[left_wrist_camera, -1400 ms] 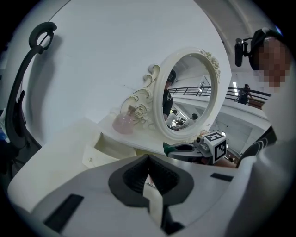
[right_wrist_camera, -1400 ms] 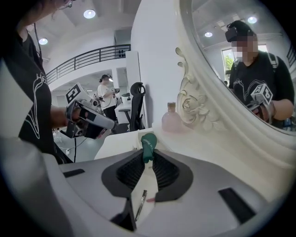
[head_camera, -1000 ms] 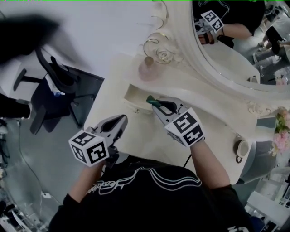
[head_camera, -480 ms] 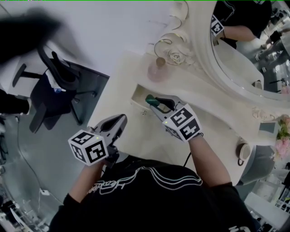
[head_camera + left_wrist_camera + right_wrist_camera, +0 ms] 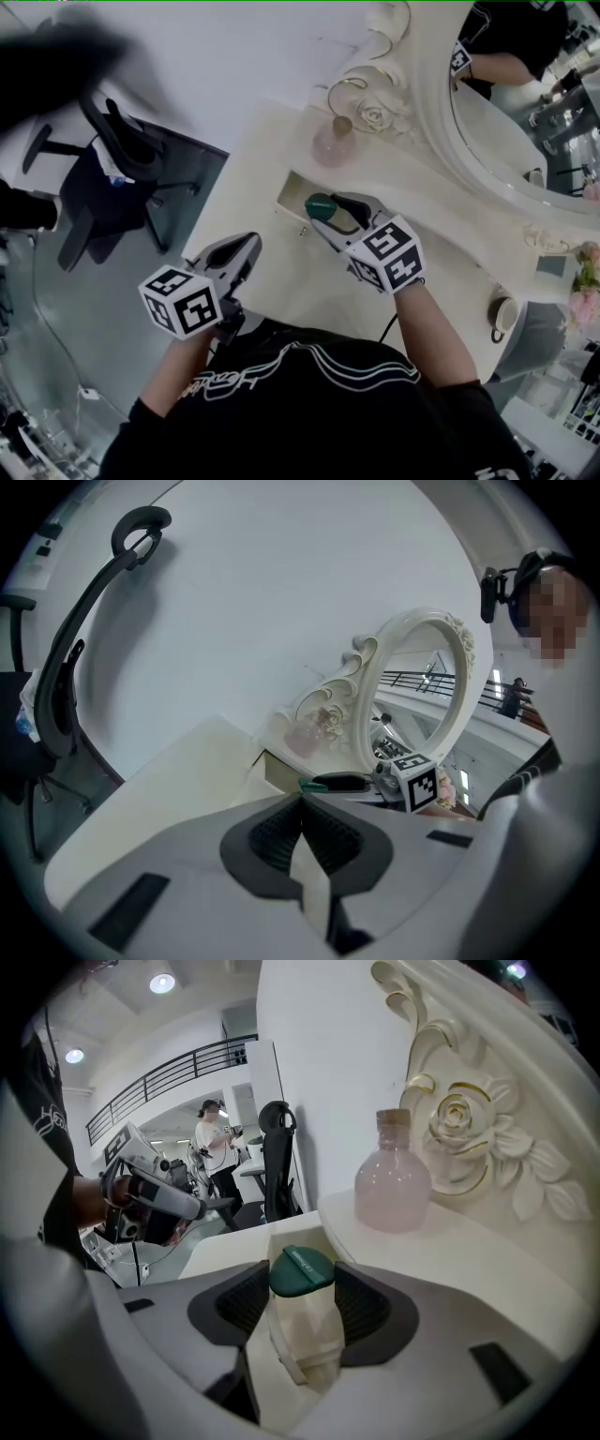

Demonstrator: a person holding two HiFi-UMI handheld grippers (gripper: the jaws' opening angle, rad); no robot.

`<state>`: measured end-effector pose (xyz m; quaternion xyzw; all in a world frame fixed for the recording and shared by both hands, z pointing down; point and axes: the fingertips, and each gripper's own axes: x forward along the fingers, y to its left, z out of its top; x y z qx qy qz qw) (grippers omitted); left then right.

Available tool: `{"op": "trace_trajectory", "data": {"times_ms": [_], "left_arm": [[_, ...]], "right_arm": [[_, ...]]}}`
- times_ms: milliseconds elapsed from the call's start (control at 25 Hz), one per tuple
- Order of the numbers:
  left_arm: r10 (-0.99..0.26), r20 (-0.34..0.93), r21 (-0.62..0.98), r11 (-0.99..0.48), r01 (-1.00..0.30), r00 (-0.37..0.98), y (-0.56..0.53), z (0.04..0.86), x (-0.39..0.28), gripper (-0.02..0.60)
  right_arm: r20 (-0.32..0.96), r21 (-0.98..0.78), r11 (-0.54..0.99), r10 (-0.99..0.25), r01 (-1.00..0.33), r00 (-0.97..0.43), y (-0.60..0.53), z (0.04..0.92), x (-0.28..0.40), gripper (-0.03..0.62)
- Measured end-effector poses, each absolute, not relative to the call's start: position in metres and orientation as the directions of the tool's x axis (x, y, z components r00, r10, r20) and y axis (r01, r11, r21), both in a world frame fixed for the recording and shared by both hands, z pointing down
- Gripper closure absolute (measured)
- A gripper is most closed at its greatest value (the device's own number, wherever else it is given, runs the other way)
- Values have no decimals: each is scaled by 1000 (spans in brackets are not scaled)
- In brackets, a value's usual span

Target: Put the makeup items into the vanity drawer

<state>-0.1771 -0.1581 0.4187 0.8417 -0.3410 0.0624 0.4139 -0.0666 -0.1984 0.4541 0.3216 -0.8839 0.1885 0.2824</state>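
Green makeup item (image 5: 302,1271), underside out of view

Dark green makeup compact (image 5: 300,1272), tilted over open cream vanity drawer (image 5: 292,191)

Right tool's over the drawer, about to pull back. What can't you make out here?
Inside of the drawer: head view, the right tool covers it.
Whether the green compact, between jaws that have just been opening, rests on the drawer floor: right gripper view, the compact hides what's beneath.
Its lettering: same view, too small.
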Motion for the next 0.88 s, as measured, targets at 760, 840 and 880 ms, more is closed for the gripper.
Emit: {"op": "trace_trajectory", "data": {"times_ms": [760,840,880], "left_arm": [[-490,380,655,-456,-602,784,-148,413,-151,560],[-478,377,653,-470,-593,794,-143,411,-141,560],[-472,376,653,-476,-589,798,-141,410,-136,560]], "right_arm": [[493,-139,667,-594,-732,-635,-177,406,-21,324],[486,-140,650,-612,-747,-623,-168,405,-6,324],[484,-141,643,-619,-753,-619,-163,404,0,324]]}}
